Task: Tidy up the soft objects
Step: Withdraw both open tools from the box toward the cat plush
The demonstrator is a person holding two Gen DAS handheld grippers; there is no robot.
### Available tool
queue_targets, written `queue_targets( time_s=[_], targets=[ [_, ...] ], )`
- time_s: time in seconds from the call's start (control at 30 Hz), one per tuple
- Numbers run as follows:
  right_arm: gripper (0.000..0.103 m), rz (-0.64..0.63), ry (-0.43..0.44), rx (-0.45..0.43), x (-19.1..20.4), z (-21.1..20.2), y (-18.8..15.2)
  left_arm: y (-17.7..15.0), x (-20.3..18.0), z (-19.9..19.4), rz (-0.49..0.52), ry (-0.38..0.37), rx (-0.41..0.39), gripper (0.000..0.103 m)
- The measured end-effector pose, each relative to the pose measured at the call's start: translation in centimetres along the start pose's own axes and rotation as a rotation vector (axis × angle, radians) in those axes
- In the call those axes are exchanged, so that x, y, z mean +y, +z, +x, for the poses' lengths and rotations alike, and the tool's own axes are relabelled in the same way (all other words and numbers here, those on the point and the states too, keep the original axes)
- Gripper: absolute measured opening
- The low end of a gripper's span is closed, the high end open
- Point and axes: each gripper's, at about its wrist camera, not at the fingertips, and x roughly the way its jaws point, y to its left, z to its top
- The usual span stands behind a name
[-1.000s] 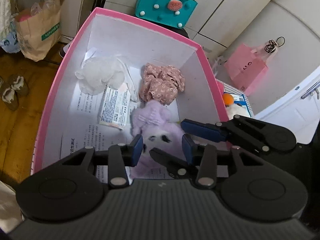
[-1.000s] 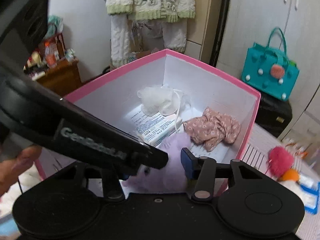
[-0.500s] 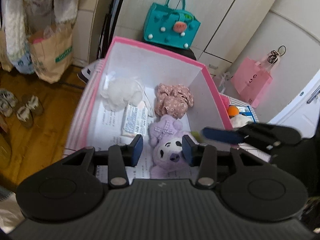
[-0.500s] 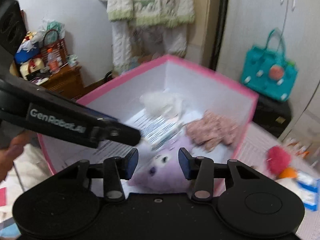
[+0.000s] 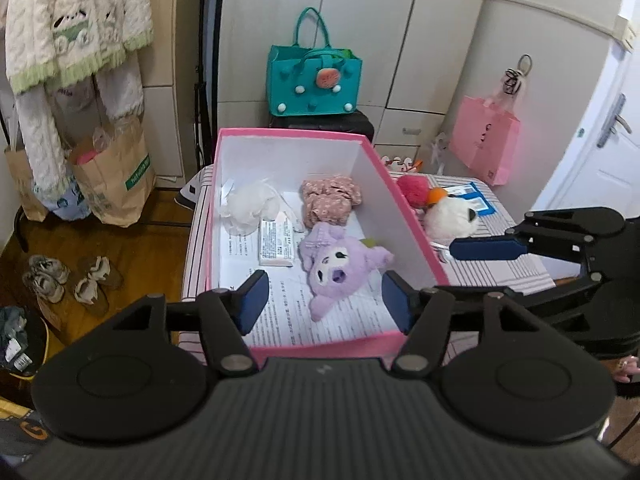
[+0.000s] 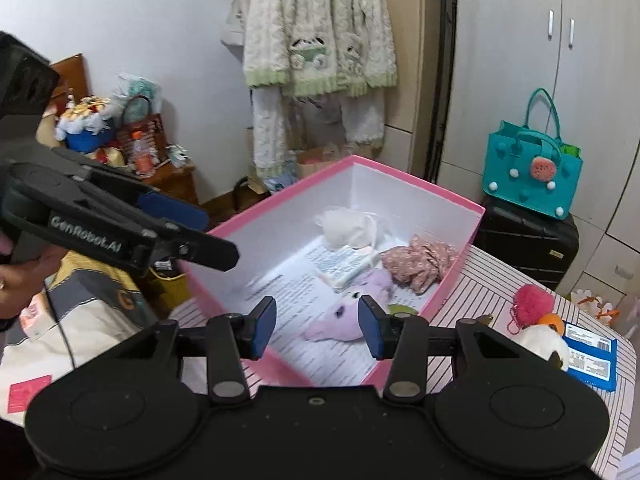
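The purple plush [image 5: 340,266] lies loose on the printed paper in the pink box [image 5: 404,216], beyond and between the jaws of the left gripper [image 5: 326,300], which are opening with nothing between them. Its long axis runs slantwise from the bow-topped head, farther from the jaws, down to the legs nearest them, face up and turned toward the left camera. The right gripper [image 6: 316,326] has its jaws spread too, empty, with the plush just past them. With this toy in, I'd judge the step is to clear both grippers up and out without snagging the box wall, then swing right for the white plush [image 5: 450,218] and pink pom-pom [image 5: 412,188], outside the box on the striped desk [image 5: 508,268].
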Motion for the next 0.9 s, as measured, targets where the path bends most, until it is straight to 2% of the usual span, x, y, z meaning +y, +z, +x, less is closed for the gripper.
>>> queue_targets(
  time_s=[0.17, 0.33, 0.5, 0.67, 0.77, 0.9],
  targets=[
    [0.051, -0.017, 0.014, -0.027, 1.3, -2.6, -0.9, -0.5, -1.5, -2.0, 0.047, -0.009, 0.005, 0.062],
    [0.051, -0.016, 0.015, -0.038, 1.6, -5.2, -2.0, -1.2, -3.3, -3.6, 0.082, -0.104, 0.079, 0.062],
    [0.052, 0.013, 0.008, -0.043, 1.3, -7.6, -3.5, -2.1, -4.9, -5.1, 0.125, -0.118, 0.092, 0.063],
    [0.054, 0.049, -0.004, -0.039, 0.8, -9.3, -5.2, -3.2, -6.0, -5.0, 0.141, -0.144, 0.143, 0.064],
    [0.054, 0.074, -0.037, -0.031, 0.5, -9.8, -6.6, -3.9, -7.0, -4.4, 0.192, -0.164, 0.213, 0.064],
    [0.054, 0.125, -0.066, -0.016, -0.4, -10.3, -9.1, -4.9, -8.5, -3.3, 0.256, -0.157, 0.256, 0.065]
  ],
)
